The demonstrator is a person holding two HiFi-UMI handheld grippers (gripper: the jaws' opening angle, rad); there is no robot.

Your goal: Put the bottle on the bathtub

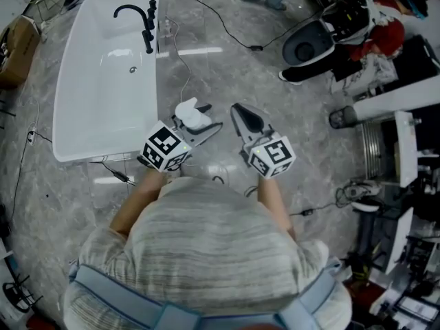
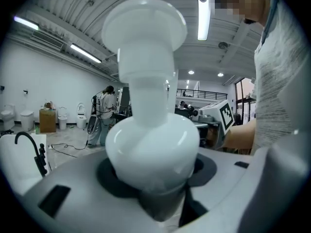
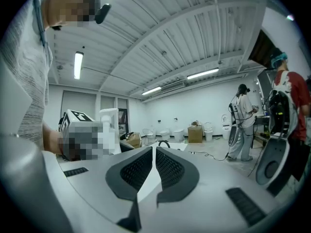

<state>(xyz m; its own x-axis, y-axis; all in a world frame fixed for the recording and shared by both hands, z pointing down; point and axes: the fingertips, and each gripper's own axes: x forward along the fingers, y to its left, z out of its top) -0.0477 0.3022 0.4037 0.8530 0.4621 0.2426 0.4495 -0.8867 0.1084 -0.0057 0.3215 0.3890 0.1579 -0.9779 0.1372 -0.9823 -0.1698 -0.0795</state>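
In the head view a white bathtub [image 1: 75, 108] with a black faucet [image 1: 141, 20] lies on the grey floor at upper left. My left gripper [image 1: 201, 125] is shut on a white bottle [image 1: 190, 113], held to the right of the tub's near corner. The left gripper view is filled by the bottle [image 2: 148, 125], its wide cap up, with the tub's faucet [image 2: 30, 147] at far left. My right gripper [image 1: 242, 113] is shut and holds nothing, close to the right of the left one. Its dark pads [image 3: 167, 166] meet in the right gripper view, where the bottle [image 3: 110, 127] shows at left.
Cables [image 1: 206, 9] run over the floor beyond the tub. A toilet with a dark seat [image 1: 309, 45] and a pile of gear stand at upper right, metal racks [image 1: 385, 150] along the right. A cardboard box [image 1: 17, 43] sits left of the tub. People [image 3: 241, 123] stand in the background.
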